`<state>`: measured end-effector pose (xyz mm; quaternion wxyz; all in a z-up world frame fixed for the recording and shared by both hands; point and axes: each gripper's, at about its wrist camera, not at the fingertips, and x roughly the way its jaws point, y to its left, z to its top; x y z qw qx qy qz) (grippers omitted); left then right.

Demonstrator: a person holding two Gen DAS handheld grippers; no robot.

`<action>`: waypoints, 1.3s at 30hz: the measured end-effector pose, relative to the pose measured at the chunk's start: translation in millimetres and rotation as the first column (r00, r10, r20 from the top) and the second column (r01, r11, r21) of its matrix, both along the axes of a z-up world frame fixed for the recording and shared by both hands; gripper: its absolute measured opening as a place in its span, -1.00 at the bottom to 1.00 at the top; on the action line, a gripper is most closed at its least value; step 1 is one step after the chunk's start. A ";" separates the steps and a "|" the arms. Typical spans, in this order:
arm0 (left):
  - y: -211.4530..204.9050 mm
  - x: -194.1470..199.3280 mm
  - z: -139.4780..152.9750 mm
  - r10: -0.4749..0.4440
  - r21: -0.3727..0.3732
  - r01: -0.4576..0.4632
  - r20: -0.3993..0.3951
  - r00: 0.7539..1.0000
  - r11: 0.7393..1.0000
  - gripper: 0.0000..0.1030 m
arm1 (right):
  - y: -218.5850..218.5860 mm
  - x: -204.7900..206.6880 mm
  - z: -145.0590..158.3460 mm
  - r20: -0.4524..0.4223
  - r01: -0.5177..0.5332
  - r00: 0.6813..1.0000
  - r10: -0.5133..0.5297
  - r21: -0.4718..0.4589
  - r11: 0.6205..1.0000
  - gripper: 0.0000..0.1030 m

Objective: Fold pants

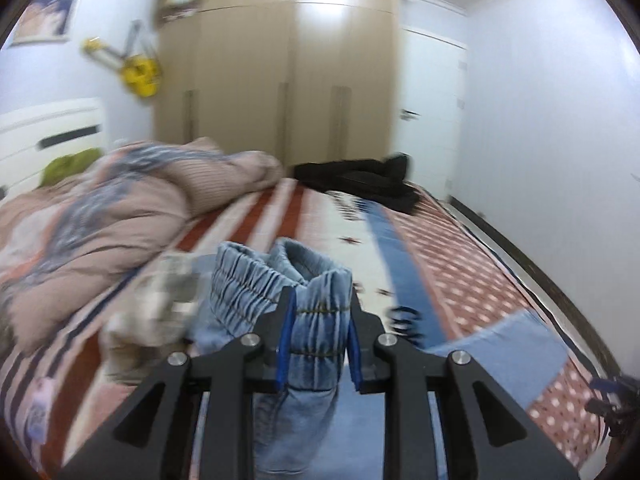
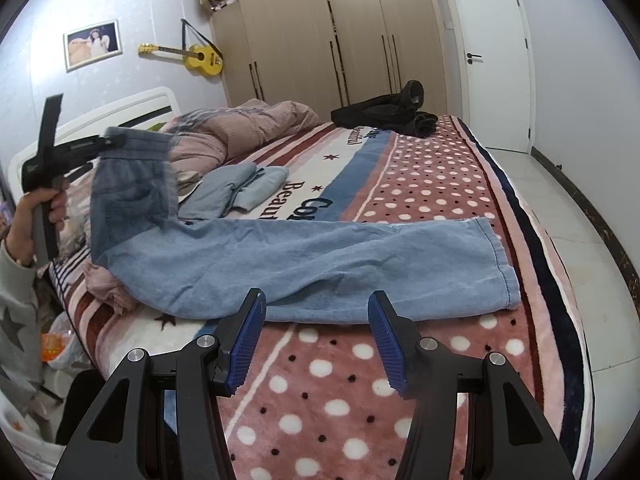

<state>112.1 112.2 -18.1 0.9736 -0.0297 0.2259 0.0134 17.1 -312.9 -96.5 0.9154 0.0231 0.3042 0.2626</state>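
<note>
Your left gripper (image 1: 320, 332) is clamped on the elastic waistband (image 1: 280, 280) of the light blue pants (image 2: 304, 264), its blue pads pinching the gathered denim; your right gripper (image 2: 318, 334) hangs with its jaws standing apart and nothing between them, just short of the pants' near edge. The bed (image 2: 420, 392) under its dotted and striped blanket carries everything; on it the pants lie with the legs stretched flat to the right, cuffs (image 2: 500, 264) near the bed's right edge, while the waist end is lifted off the blanket at the left in your left hand (image 2: 36, 220). Beyond them sit a rumpled pink quilt (image 2: 248, 128), a dark garment (image 2: 388, 116) and a small folded blue item (image 2: 248, 188).

The denim looks soft and limp, light enough for one pinch, likely to sag and drag rather than hold a line; the blanket's pile may catch it. I judge the sound holds to be the thick waistband, already taken, and the hemmed cuffs for your free gripper; a grip mid-leg would probably bunch the cloth.
</note>
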 end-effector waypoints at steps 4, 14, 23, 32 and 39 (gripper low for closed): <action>-63.5 17.6 -24.6 -0.122 0.027 0.123 -0.045 0.992 0.992 -0.63 | -7.4 -4.2 -1.6 -0.005 0.011 1.000 -0.011 0.007 1.000 -0.05; -164.7 29.3 -114.0 -0.268 0.107 0.300 -0.240 0.933 0.948 -0.63 | -19.4 -7.7 -7.9 -0.025 0.034 0.999 -0.035 -0.008 0.999 -0.05; -166.9 28.1 -132.1 -0.335 0.006 0.358 -0.337 0.880 0.934 -0.32 | -7.5 -5.6 -14.5 -0.048 0.005 0.999 -0.006 -0.020 1.000 -0.05; -73.6 -8.1 -58.2 -0.210 -0.027 0.209 -0.165 0.964 0.978 0.12 | 49.5 41.2 -24.7 -0.110 -0.126 0.986 0.126 0.010 0.992 0.29; 4.0 -16.0 -77.1 -0.024 -0.046 0.014 -0.222 0.975 0.999 0.18 | 123.8 86.3 -54.7 -0.220 -0.243 0.943 0.251 0.063 0.968 0.37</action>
